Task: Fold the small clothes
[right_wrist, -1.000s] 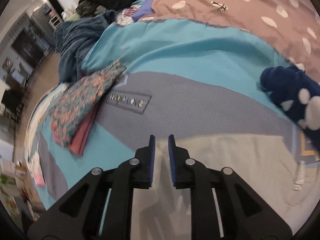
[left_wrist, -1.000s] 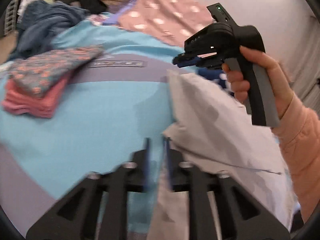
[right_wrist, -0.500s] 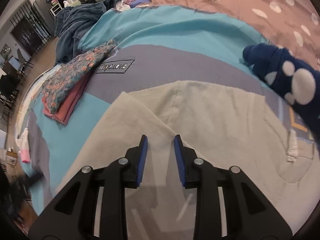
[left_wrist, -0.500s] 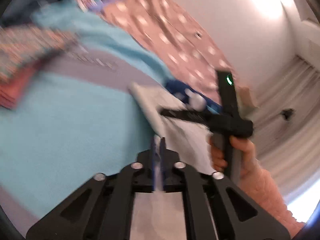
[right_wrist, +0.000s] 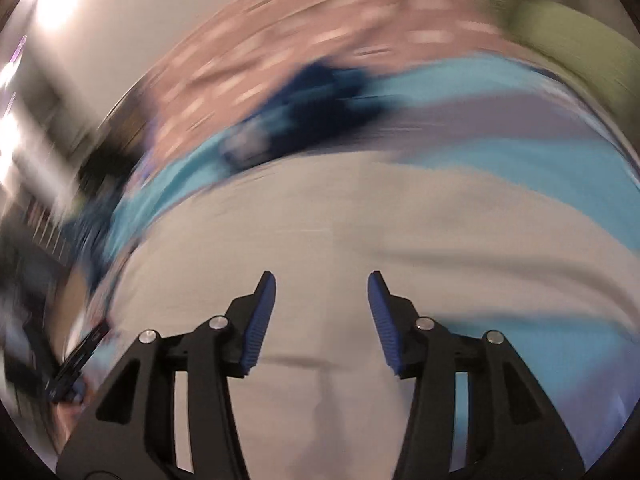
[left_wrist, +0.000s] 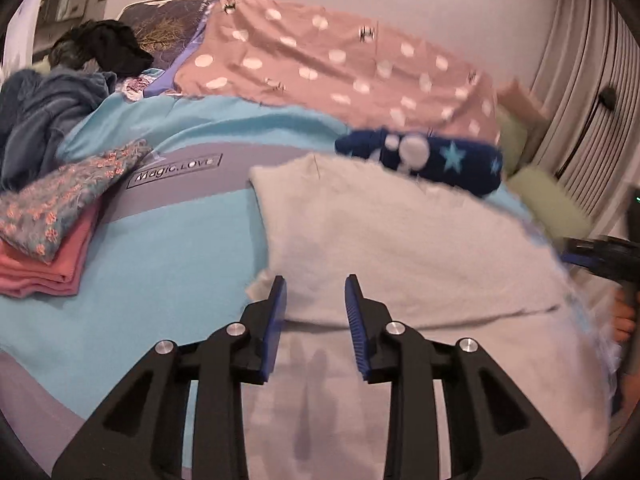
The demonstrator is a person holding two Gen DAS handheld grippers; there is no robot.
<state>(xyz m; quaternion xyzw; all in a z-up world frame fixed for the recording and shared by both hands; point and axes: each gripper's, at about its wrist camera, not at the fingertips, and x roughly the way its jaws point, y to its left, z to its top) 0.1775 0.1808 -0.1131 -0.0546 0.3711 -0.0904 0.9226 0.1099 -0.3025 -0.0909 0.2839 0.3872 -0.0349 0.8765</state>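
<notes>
A pale cream garment (left_wrist: 400,240) lies flat on the bed with its upper layer folded over the lower one. My left gripper (left_wrist: 316,292) hovers over its near left part. Its jaws are opening and nothing is pinched between the blue pads. In the blurred right wrist view, my right gripper (right_wrist: 322,284) hangs over the same garment (right_wrist: 320,220). Its jaws are also opening, with only cloth beneath them. From the left wrist view, the right gripper (left_wrist: 576,254) shows at the right edge, held by a hand.
A folded stack, floral cloth over pink (left_wrist: 52,216), sits at the left on the turquoise and grey blanket (left_wrist: 160,260). A navy star-patterned garment (left_wrist: 440,160) lies just beyond the cream one. Dark blue clothes (left_wrist: 36,120) and a black garment (left_wrist: 108,48) are heaped far left. A green pillow (left_wrist: 548,200) is at the right.
Both grippers have let go of the cream garment, which now lies folded flat. The left gripper pinched it shut, then opened and drew back. The right view has swung and blurred.
</notes>
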